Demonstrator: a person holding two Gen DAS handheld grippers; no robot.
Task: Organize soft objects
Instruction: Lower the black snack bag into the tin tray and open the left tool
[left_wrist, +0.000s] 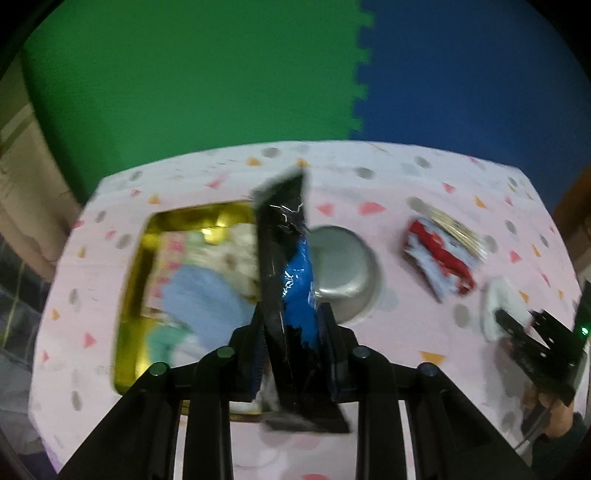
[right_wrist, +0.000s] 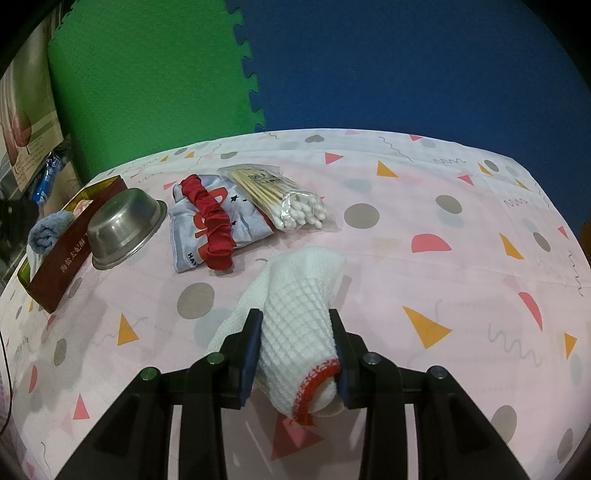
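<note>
The left gripper's (left_wrist: 291, 332) jaws are clamped on a black and blue snack packet (left_wrist: 286, 280), held upright above the bench (left_wrist: 406, 177), in front of the gold-lined tin box (left_wrist: 133, 266) and the steel bowl (left_wrist: 341, 266). The right gripper's (right_wrist: 295, 332) jaws pinch a rolled white waffle cloth with red trim (right_wrist: 299, 314), whose far end rests on the bench. In the box lie a blue towel (right_wrist: 48, 229) and other soft items, blurred. Beyond the cloth, a red scrunchie (right_wrist: 212, 225) lies on a grey printed pouch (right_wrist: 243, 221), just beside a bag of cotton swabs (right_wrist: 280, 199).
</note>
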